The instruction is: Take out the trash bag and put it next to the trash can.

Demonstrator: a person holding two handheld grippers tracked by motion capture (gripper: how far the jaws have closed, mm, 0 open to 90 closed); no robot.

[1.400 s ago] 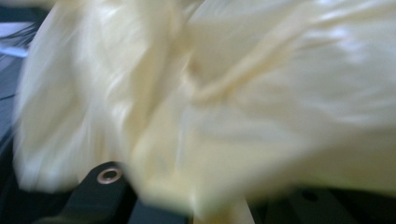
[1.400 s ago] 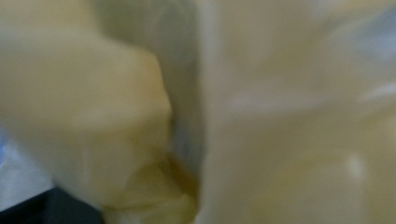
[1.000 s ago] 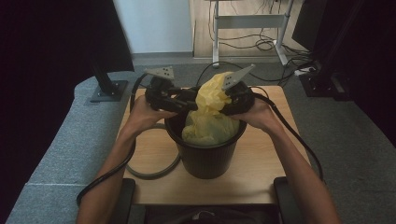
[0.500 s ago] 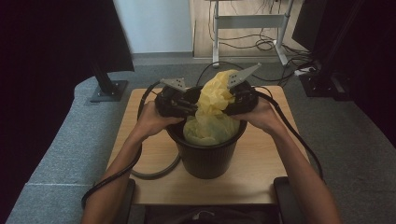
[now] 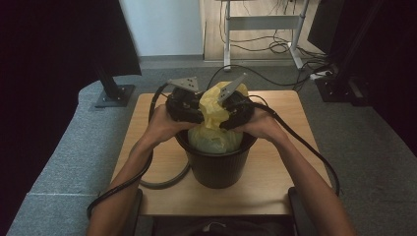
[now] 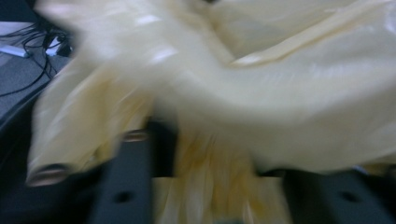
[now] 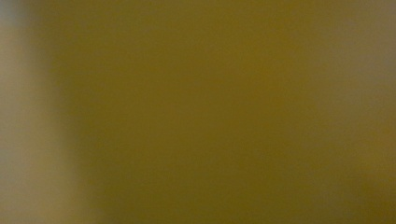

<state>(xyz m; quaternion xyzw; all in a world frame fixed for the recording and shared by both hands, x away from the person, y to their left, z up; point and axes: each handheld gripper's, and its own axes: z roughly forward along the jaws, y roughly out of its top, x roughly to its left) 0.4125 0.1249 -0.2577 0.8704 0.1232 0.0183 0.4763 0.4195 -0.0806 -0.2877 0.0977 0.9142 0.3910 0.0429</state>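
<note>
Both grippers have drawn closer over the black bin (image 5: 216, 160). Left gripper (image 6: 210, 186), jaws just reopening, straddles the yellow bag (image 5: 215, 115); right gripper (image 5: 231, 110) pinches it shut. Bin sits on the wooden table (image 5: 275, 191), grey carpet around.

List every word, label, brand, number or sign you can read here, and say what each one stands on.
None can be read. The yellow plastic bag, the black bin, the wooden table and both gripper bodies show no print. The two gripper views are blurred against the bag's plastic, so any marking there is unreadable.
</note>
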